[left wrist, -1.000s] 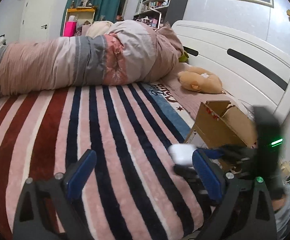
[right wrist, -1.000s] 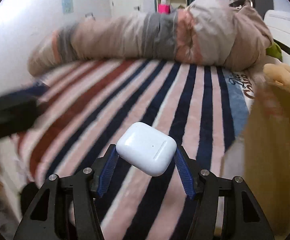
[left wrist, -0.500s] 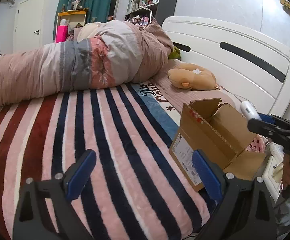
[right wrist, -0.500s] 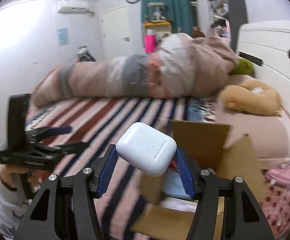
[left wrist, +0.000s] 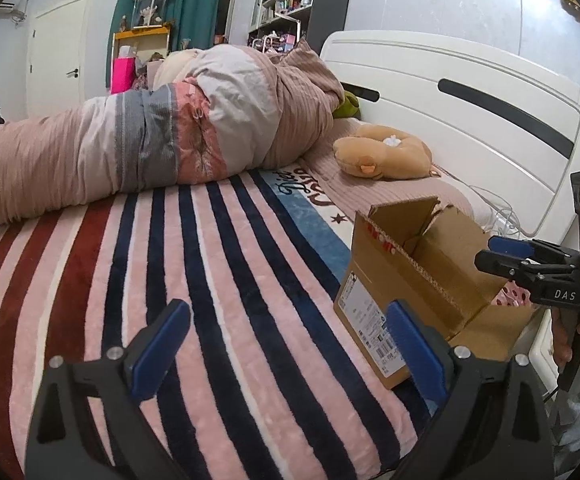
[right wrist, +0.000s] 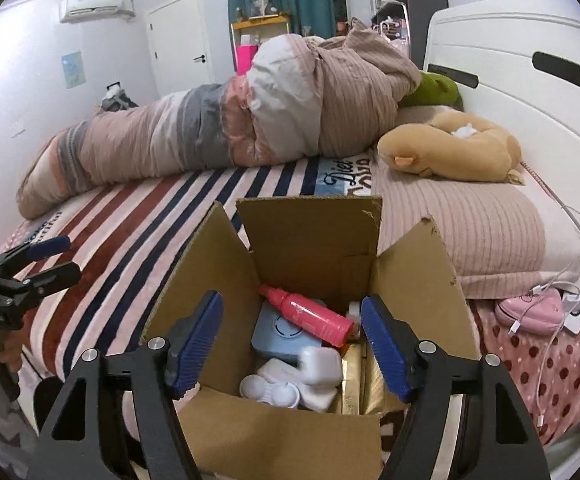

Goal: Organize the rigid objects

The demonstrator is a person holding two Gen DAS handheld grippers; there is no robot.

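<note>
A cardboard box point(right wrist: 310, 248), flaps raised, is seen standing at the edge of a striped blanket point(left wrist: 193, 280) on a bed, and everything else in the scene is best placed against it. The right gripper point(right wrist: 292, 340) is held directly above the box's open mouth, its blue-padded jaws spread wide and nothing between them. Just below, inside the box, a white earbud case point(right wrist: 320, 364) is shown blurred, on or just above the other contents, and is judged to have been let go there, which would explain why the jaws are parted over the opening. Beneath and around the case are seen a pink bottle point(right wrist: 310, 314) lying slantwise, a pale blue device point(right wrist: 277, 330) and a white contact lens case point(right wrist: 271, 394). The left gripper point(left wrist: 285, 350) is held low over the blanket, to the side of the box away from the headboard point(left wrist: 470, 112), jaws likewise apart and empty, apparently kept out of the way while the drop is made. A tan plush toy point(left wrist: 386, 156) is shown lying beyond the box, toward the headboard. No further loose rigid items can be made out on the blanket beside the box, so the sorting is judged to be near its end
</note>
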